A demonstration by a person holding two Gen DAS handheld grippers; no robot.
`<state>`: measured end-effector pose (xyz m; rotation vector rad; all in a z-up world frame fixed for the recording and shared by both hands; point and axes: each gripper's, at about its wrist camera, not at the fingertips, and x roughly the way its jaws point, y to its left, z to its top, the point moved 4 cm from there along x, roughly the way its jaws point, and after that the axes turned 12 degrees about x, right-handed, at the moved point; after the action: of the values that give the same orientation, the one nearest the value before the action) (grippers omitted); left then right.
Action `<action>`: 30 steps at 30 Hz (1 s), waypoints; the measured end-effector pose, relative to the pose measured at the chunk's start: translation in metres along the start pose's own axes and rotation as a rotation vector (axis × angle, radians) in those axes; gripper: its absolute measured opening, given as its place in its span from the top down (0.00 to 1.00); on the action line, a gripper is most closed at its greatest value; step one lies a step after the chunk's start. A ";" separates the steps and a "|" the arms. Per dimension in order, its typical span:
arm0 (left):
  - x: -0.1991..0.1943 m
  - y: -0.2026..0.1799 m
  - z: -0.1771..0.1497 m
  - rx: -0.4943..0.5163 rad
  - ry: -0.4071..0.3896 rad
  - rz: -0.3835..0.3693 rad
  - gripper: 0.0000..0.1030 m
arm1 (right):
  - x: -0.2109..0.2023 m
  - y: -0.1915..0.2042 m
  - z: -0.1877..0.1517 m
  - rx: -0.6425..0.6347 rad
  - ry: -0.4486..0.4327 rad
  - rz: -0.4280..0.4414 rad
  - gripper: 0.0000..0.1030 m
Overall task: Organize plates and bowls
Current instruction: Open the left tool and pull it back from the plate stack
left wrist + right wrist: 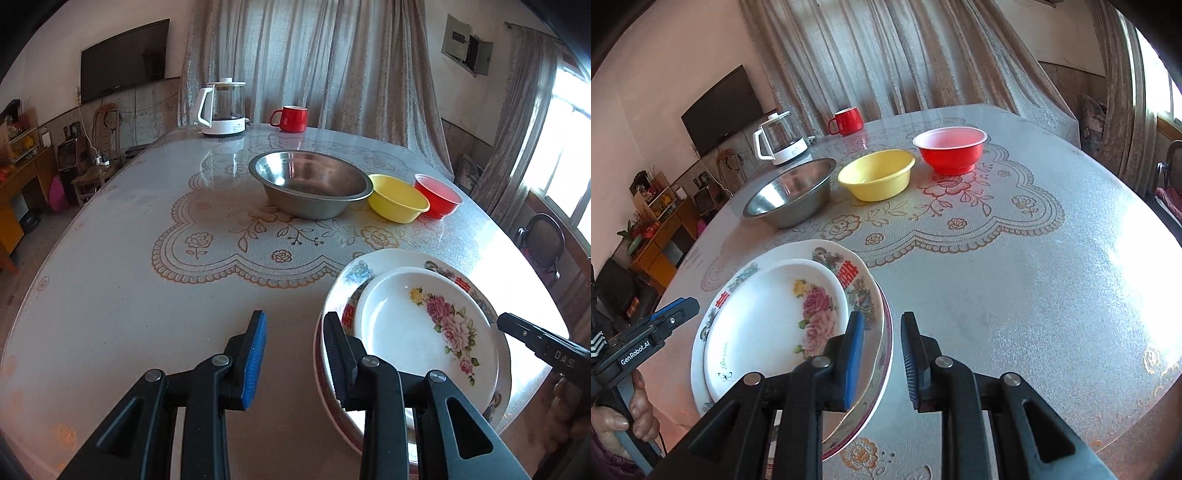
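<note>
A small white rose plate (417,328) (768,325) lies stacked on a larger patterned plate (354,273) (857,273) at the table's near edge. A steel bowl (310,182) (790,195), a yellow bowl (399,197) (875,173) and a red bowl (437,194) (951,147) stand in a row further back. My left gripper (295,362) is open, its right finger over the stack's left rim. My right gripper (882,358) is open, its jaws straddling the stack's right rim.
A white glass kettle (221,109) (779,142) and a red mug (290,118) (846,120) stand at the far edge of the table (129,277) (1015,277). Curtains hang behind. Chairs and furniture stand around the table.
</note>
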<state>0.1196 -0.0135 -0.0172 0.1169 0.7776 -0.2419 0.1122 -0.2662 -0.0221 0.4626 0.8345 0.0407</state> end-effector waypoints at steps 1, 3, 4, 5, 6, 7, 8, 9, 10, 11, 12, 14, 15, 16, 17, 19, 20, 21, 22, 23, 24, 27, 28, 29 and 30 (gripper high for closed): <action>0.002 0.001 -0.003 -0.001 0.014 -0.006 0.69 | 0.003 -0.002 -0.001 0.011 0.010 0.000 0.81; 0.004 0.000 -0.008 0.004 0.019 -0.024 0.69 | 0.008 -0.002 -0.004 0.024 0.037 0.015 0.81; 0.003 -0.003 -0.008 0.014 0.017 -0.030 0.69 | 0.010 0.000 -0.006 0.022 0.047 0.020 0.81; 0.003 -0.006 -0.008 0.025 0.022 -0.045 0.69 | 0.010 0.002 -0.007 0.012 0.045 0.013 0.80; 0.004 -0.010 -0.009 0.031 0.026 -0.061 0.69 | 0.010 0.004 -0.009 -0.006 0.039 0.000 0.80; 0.006 -0.013 -0.010 0.040 0.033 -0.071 0.69 | 0.010 0.006 -0.009 -0.022 0.035 -0.012 0.80; 0.007 -0.017 -0.012 0.053 0.042 -0.079 0.69 | 0.010 0.007 -0.010 -0.038 0.032 -0.021 0.81; 0.007 -0.020 -0.013 0.061 0.036 -0.076 0.71 | 0.010 0.009 -0.010 -0.058 0.026 -0.031 0.82; 0.007 -0.022 -0.013 0.069 0.031 -0.067 0.71 | 0.008 0.012 -0.011 -0.084 0.017 -0.038 0.86; 0.007 -0.022 -0.012 0.071 0.031 -0.066 0.71 | 0.008 0.014 -0.012 -0.106 0.013 -0.052 0.86; 0.007 -0.021 -0.012 0.066 0.034 -0.072 0.72 | 0.007 0.016 -0.013 -0.124 0.010 -0.064 0.86; 0.007 -0.020 -0.013 0.064 0.034 -0.084 0.72 | 0.007 0.017 -0.013 -0.142 0.010 -0.073 0.85; 0.006 -0.020 -0.013 0.069 0.032 -0.085 0.71 | 0.006 0.016 -0.012 -0.138 0.016 -0.069 0.85; 0.005 -0.021 -0.013 0.074 0.030 -0.085 0.71 | 0.006 0.016 -0.012 -0.139 0.019 -0.069 0.85; 0.005 -0.021 -0.013 0.075 0.029 -0.086 0.71 | 0.007 0.016 -0.012 -0.147 0.019 -0.073 0.85; 0.004 -0.019 -0.013 0.064 0.026 -0.093 0.71 | 0.007 0.019 -0.013 -0.167 0.025 -0.079 0.83; 0.003 -0.018 -0.013 0.056 0.022 -0.097 0.71 | 0.006 0.019 -0.014 -0.170 0.029 -0.080 0.83; 0.002 -0.017 -0.012 0.051 0.018 -0.096 0.70 | 0.006 0.019 -0.013 -0.167 0.034 -0.079 0.83; 0.001 -0.016 -0.012 0.049 0.014 -0.093 0.69 | 0.006 0.018 -0.013 -0.161 0.039 -0.076 0.83; 0.000 -0.015 -0.011 0.048 0.011 -0.092 0.69 | 0.006 0.017 -0.012 -0.157 0.040 -0.078 0.83; 0.000 -0.014 -0.011 0.046 0.009 -0.089 0.69 | 0.007 0.016 -0.012 -0.155 0.039 -0.083 0.80; -0.001 -0.010 -0.009 0.042 0.007 -0.081 0.66 | 0.007 0.015 -0.010 -0.140 0.042 -0.080 0.79; -0.001 -0.009 -0.008 0.036 0.007 -0.079 0.65 | 0.006 0.014 -0.009 -0.137 0.038 -0.080 0.78; 0.000 -0.007 -0.008 0.029 0.008 -0.080 0.64 | 0.005 0.014 -0.008 -0.135 0.031 -0.081 0.74; 0.000 -0.005 -0.007 0.022 0.009 -0.083 0.62 | 0.004 0.014 -0.007 -0.133 0.023 -0.081 0.69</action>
<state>0.1132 -0.0171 -0.0223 0.1065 0.7900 -0.3287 0.1121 -0.2502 -0.0232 0.3034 0.8670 0.0268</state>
